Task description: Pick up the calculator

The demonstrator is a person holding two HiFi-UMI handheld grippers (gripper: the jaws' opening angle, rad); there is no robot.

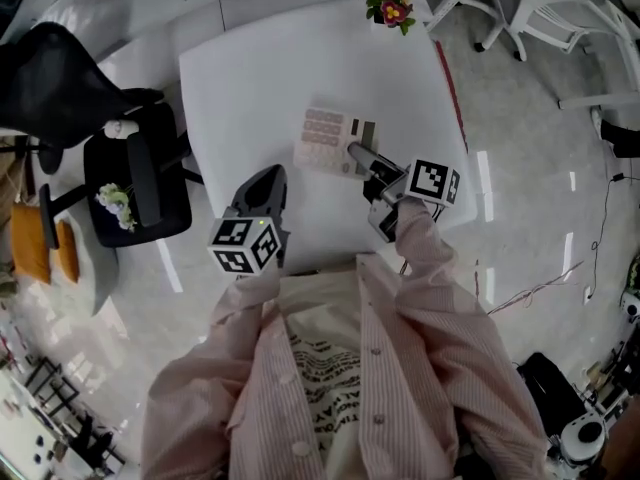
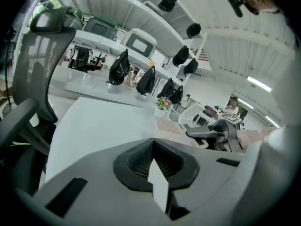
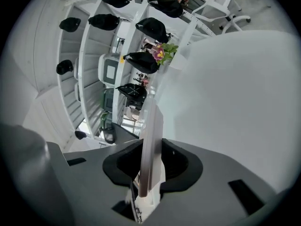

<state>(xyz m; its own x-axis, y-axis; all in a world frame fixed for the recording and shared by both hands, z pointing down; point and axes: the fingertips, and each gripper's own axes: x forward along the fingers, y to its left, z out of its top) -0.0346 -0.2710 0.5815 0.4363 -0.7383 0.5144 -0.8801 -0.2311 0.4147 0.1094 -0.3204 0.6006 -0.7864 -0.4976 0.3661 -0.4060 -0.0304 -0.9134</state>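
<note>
The right gripper [image 1: 360, 155] is clamped on the near edge of the pink calculator [image 1: 330, 140], over the middle of the white desk [image 1: 240, 88]. The left gripper [image 1: 264, 190] is closed and empty, nearer and to the left.

White table [image 1: 250, 98]: rectangular top, plain and matt, standing on a glossy pale floor [image 1: 520, 168]. Directly on it: one small pot of red and yellow flowers [image 1: 390, 8] with green leaves, upright at the far right corner, close to the edge.
</note>
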